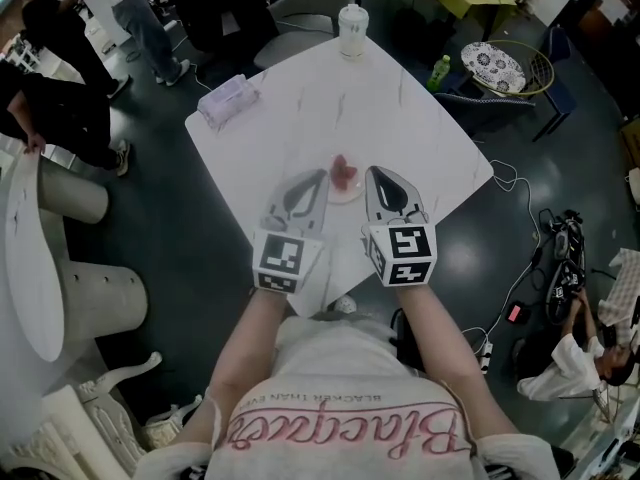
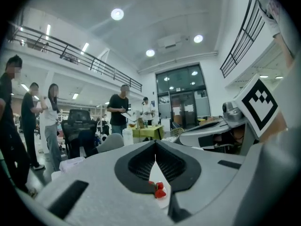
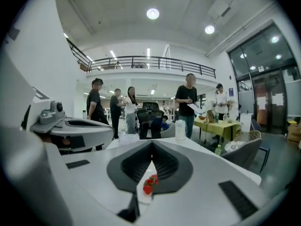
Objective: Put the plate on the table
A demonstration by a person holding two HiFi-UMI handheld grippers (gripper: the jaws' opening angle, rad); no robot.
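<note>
A small white plate (image 1: 347, 190) with red strawberries (image 1: 343, 172) lies on the white marble table (image 1: 300, 98), near its front edge. My left gripper (image 1: 323, 174) hovers just left of the plate and my right gripper (image 1: 370, 170) just right of it; neither touches it. Both are shut with nothing between the fingertips. In the left gripper view the jaw tips (image 2: 155, 146) meet, and the plate (image 2: 157, 179) shows far below through the gap behind them. The right gripper view shows the same: shut tips (image 3: 151, 148) and the plate (image 3: 144, 193) below.
A lidded cup (image 1: 352, 28) stands at the table's far edge and a clear box (image 1: 228, 100) at its left corner. Chairs (image 1: 310, 3) and several standing people (image 3: 188, 105) lie beyond. A green bottle (image 1: 438, 71) and cables (image 1: 520, 268) lie to the right.
</note>
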